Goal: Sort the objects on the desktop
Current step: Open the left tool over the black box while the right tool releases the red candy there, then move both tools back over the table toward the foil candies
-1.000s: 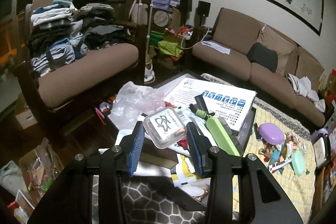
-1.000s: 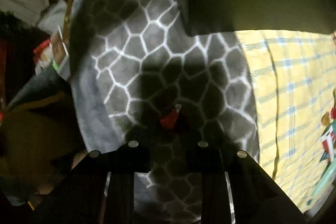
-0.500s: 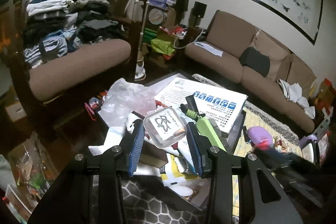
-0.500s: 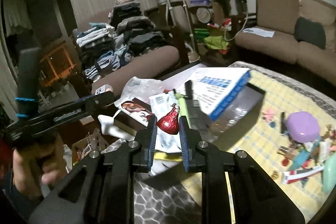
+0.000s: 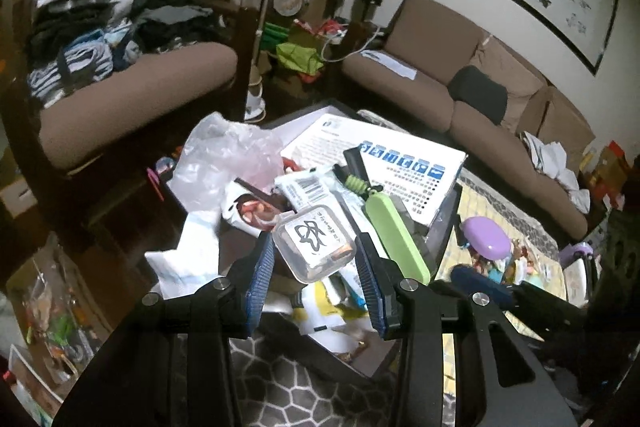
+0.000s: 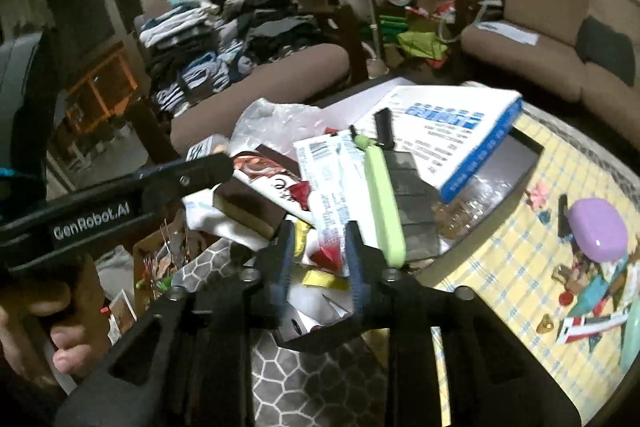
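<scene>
Raised since a second ago, right gripper [image 6: 318, 259] is opening, red candy [image 6: 327, 254] dropping between its jaws; left gripper [image 5: 316, 267] clamps clear box [image 5: 314, 243].

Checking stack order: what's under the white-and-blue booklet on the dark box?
The white-and-blue booklet lies tilted across the dark box. Below its raised blue edge shows clear crinkled plastic. The dark ridged piece touches its near edge. Anything farther beneath is covered.
</scene>
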The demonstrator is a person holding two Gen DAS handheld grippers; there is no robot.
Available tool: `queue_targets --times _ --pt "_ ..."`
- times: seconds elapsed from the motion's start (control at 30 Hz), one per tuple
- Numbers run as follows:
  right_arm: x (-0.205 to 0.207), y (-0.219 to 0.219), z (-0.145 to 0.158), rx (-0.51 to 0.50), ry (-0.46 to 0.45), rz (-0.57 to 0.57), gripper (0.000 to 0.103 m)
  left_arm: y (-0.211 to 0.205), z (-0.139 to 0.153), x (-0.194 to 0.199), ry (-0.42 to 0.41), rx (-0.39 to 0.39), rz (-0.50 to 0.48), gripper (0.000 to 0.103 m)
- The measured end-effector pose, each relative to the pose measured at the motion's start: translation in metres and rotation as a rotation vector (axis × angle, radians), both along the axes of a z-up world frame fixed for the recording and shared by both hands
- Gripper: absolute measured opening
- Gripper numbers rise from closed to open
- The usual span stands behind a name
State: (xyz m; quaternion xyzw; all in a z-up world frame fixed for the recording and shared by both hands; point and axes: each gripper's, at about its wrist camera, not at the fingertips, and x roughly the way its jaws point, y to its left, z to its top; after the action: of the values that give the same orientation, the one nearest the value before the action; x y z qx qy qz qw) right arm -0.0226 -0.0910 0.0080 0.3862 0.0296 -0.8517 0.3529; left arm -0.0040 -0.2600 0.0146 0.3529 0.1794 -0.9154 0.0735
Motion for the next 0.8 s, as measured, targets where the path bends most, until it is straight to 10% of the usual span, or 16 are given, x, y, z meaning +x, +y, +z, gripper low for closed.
queue_targets --times 0.23,0.53,0.8 --pt "-0.012 0.045 0.006 -0.068 -0.005 -0.156 0.042 0.002 -0.001 -0.001 0.001 0.031 -0.006 0.073" --pt "-0.02 0.148 0.01 -0.169 -0.064 -0.448 0.046 0.033 0.001 -0.007 0.014 0.034 -0.11 0.081" --pt "-0.016 0.243 -0.003 -0.206 -0.152 -0.737 0.054 0.119 0.011 -0.007 0.145 -0.149 -0.245 0.089"
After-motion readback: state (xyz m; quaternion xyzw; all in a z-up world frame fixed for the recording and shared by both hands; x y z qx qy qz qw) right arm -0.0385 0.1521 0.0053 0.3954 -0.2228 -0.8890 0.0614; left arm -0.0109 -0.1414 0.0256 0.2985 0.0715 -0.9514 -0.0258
